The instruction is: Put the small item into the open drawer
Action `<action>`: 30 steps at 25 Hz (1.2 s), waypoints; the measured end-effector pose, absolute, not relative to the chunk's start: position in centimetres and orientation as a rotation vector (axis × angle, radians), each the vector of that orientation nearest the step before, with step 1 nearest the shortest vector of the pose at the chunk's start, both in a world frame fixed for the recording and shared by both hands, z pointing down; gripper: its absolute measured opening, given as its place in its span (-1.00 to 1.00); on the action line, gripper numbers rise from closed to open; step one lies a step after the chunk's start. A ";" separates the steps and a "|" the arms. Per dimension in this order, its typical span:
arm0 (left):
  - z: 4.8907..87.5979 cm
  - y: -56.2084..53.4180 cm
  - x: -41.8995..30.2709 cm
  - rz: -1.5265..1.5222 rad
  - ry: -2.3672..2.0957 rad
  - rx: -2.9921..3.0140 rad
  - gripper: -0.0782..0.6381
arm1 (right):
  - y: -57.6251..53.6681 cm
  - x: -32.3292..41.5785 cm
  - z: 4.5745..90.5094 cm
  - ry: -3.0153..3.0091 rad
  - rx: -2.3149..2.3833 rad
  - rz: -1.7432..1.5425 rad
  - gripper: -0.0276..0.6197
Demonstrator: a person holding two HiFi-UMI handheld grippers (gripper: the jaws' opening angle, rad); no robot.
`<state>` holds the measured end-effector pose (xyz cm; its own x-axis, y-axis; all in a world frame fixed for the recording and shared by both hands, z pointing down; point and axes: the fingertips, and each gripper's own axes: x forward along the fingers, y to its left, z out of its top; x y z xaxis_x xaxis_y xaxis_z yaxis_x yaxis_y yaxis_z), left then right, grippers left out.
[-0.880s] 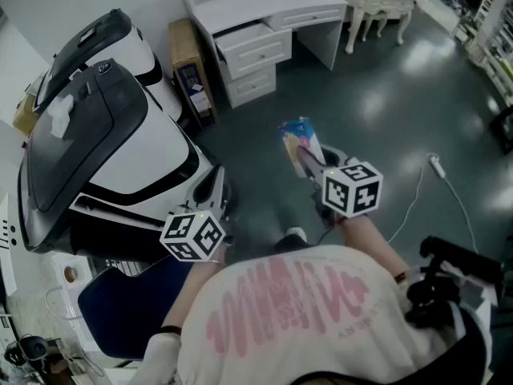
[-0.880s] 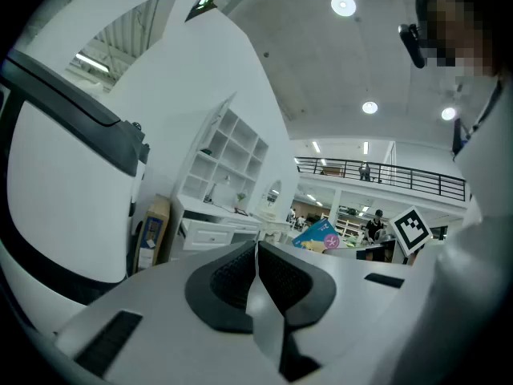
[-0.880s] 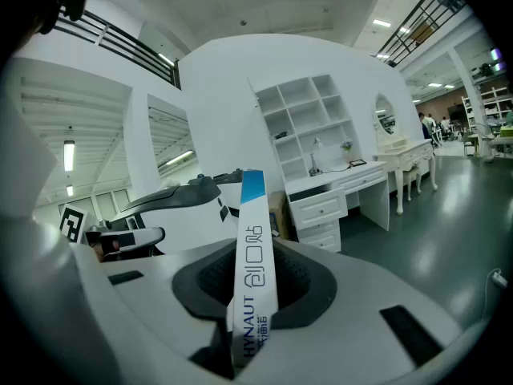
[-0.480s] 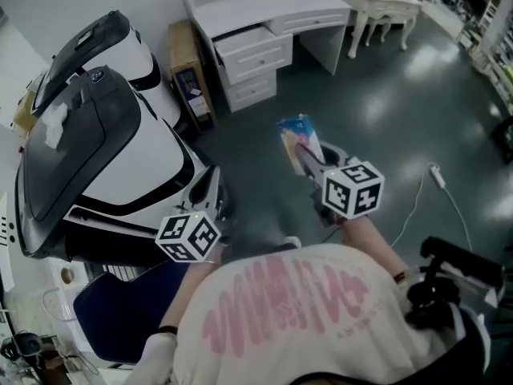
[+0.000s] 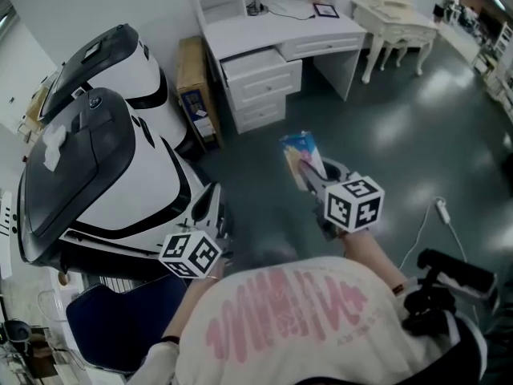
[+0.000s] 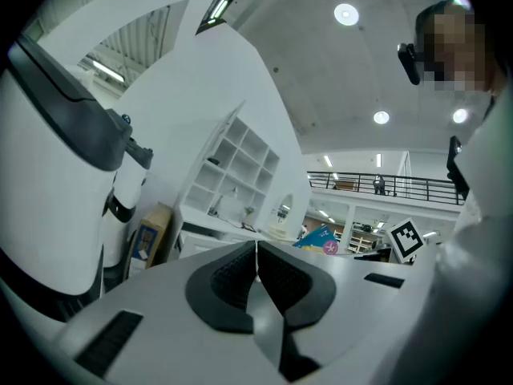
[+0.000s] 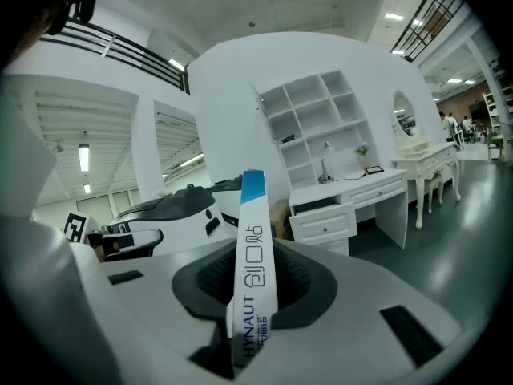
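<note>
Thin blue-and-white cardboard box (image 7: 251,239) is pinched edge-on in the right gripper (image 5: 317,181), well short of the open white desk drawer (image 5: 250,57). Left gripper (image 6: 256,275) is closed, empty. With only its lower end clamped, the box could pivot or slip out mid-carry.

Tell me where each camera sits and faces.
Head view: on the person's head, looking steeply down at the left gripper, right gripper, shirt and white desk.
Left gripper view: on the left gripper, facing along its shut, empty jaws; the shirt shows at right.
Right gripper view: on the right gripper, facing along jaws shut on the flat box, towards the open drawer.
Shared: both gripper views face the white desk.
</note>
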<state>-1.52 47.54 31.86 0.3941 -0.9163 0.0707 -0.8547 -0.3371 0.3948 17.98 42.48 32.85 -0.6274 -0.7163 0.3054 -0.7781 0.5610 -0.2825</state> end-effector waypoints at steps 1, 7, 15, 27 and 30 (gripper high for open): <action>32.6 47.3 -1.2 -0.225 -1.509 2.275 -0.68 | 42.1 18.2 33.4 -2.634 1.261 0.607 -0.64; 35.5 45.4 -0.9 -0.172 -1.526 2.204 -0.68 | 40.1 19.7 35.1 -2.617 1.240 0.641 -0.64; 34.6 41.6 -0.1 -0.117 -1.558 2.286 -0.68 | 36.6 20.6 35.4 -2.627 1.267 0.671 -0.64; 35.9 29.7 -2.9 -0.139 -1.544 2.251 -0.68 | 26.6 18.4 38.3 -2.539 1.250 0.746 -0.64; 35.8 25.3 -3.5 -0.162 -1.517 2.255 -0.68 | 22.9 17.5 38.4 -2.524 1.264 0.758 -0.64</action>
